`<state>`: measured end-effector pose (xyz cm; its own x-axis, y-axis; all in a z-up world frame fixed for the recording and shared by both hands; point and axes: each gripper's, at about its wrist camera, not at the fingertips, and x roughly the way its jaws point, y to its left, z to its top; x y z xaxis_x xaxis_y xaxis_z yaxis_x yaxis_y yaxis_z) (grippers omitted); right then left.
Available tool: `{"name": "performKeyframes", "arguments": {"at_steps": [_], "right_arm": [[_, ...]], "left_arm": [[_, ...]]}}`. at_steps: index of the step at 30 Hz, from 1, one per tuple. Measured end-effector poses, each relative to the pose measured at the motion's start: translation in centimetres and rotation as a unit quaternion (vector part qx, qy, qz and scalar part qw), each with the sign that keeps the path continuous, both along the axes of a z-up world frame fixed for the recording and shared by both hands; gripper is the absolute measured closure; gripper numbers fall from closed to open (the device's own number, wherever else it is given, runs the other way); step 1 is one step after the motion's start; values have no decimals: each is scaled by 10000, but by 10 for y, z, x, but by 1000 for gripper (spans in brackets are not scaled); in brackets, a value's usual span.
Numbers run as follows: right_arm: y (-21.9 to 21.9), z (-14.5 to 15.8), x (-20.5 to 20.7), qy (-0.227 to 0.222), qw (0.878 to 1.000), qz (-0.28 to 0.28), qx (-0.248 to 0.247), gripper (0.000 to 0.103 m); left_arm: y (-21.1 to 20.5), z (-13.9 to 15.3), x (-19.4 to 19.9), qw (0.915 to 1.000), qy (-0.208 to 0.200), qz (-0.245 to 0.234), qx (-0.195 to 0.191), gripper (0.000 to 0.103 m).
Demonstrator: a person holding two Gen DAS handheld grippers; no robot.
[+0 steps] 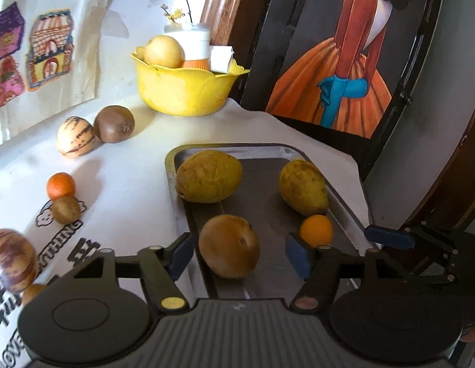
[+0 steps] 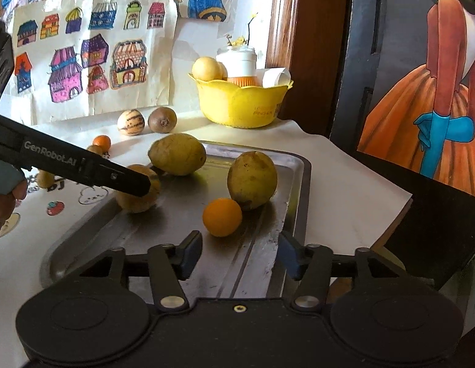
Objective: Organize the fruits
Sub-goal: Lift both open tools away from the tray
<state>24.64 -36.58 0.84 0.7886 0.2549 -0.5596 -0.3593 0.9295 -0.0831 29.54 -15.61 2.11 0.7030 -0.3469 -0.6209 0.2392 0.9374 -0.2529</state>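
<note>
Left wrist: tongs (image 1: 237, 253) wide around fruit (image 1: 228, 245).

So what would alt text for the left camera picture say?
An open gripper frames a brown fruit on a metal tray that also holds two yellow-green fruits and a small orange. More fruit lies on the white table near a yellow bowl.

Yellow scalloped bowl (image 1: 182, 92), grey metal tray (image 1: 268, 178), small orange citrus (image 1: 316, 230), brown-striped cream melon (image 1: 74, 136), brown kiwi (image 1: 114, 124), dull yellow-green fruit (image 1: 209, 176), blue-padded black tongs (image 1: 237, 256).
</note>
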Motion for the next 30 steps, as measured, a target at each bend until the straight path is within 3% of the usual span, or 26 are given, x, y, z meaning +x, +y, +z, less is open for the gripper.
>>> {"name": "performKeyframes", "arguments": {"at_steps": [9, 12, 18, 30], "right_arm": [[2, 22, -35, -183, 9997, -12, 171, 16], [5, 28, -47, -210, 9995, 16, 247, 8], [21, 36, -77, -152, 9991, 217, 317, 2], [65, 33, -124, 201, 9965, 755, 300, 1]], "left_arm": [[25, 19, -48, 9981, -375, 452, -179, 1], [37, 24, -64, 9965, -516, 640, -168, 1], [58, 21, -100, 9935, -782, 823, 94, 1], [112, 12, -153, 9905, -679, 1159, 285, 0]]}}
